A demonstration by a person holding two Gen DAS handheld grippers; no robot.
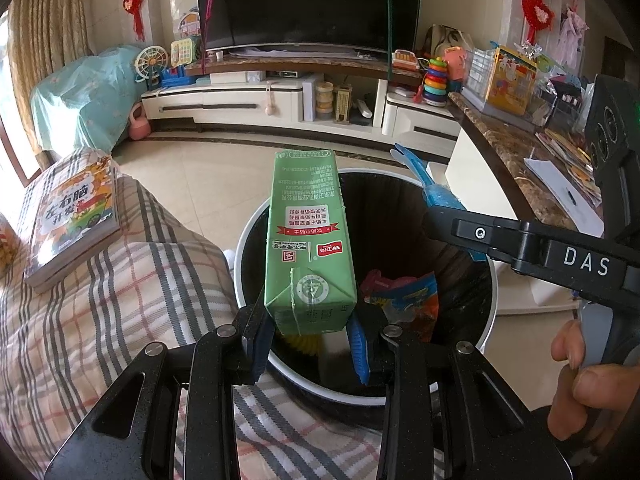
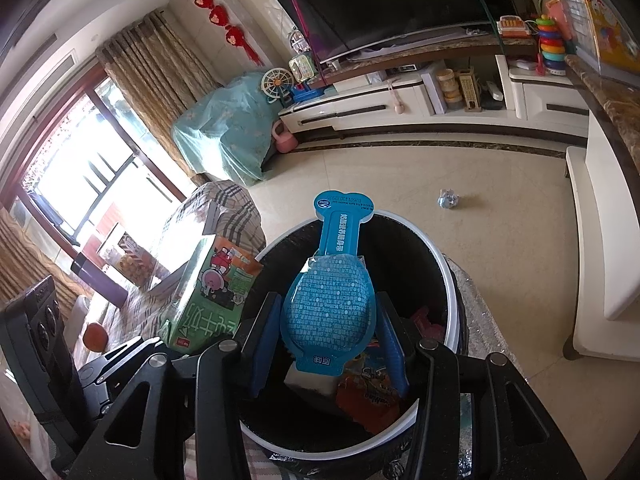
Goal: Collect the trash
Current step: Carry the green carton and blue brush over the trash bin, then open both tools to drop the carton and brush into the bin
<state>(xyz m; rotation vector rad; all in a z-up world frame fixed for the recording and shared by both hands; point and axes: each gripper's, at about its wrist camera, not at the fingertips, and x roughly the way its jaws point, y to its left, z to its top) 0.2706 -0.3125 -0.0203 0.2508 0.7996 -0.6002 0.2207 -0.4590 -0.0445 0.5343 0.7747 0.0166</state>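
Closest to the left wrist camera, the left gripper (image 1: 310, 332) has its jaws clamped on the lower end of a green milk carton (image 1: 308, 240). The blue pads (image 1: 358, 350) press against the carton's two sides near its folded bottom, and the rest of the carton juts forward, away from the camera, out over the open mouth of the trash bin (image 1: 256, 236). The bin is round, white-rimmed and lined in black; inside it lie a red and blue snack wrapper (image 1: 404, 296) and something yellow that is mostly hidden under the carton.

The right gripper (image 2: 326, 344) has its jaws closed on the rounded body of a blue blister package (image 2: 330, 300), one pad on each side of the wide part. The package's narrow card neck extends forward past the jaws, over the bin's far rim. Both held things hang above the bin opening, the carton toward the bin's left side and the blue package toward its right.

In the left view, the right gripper's black arm reaches in from the right edge, with a person's fingers (image 1: 576, 380) wrapped around its handle. A crumpled bit of paper (image 2: 448, 199) lies on the tiled floor beyond the bin. A plaid-covered sofa arm (image 1: 132, 280) beside the bin carries a children's book (image 1: 76, 216).
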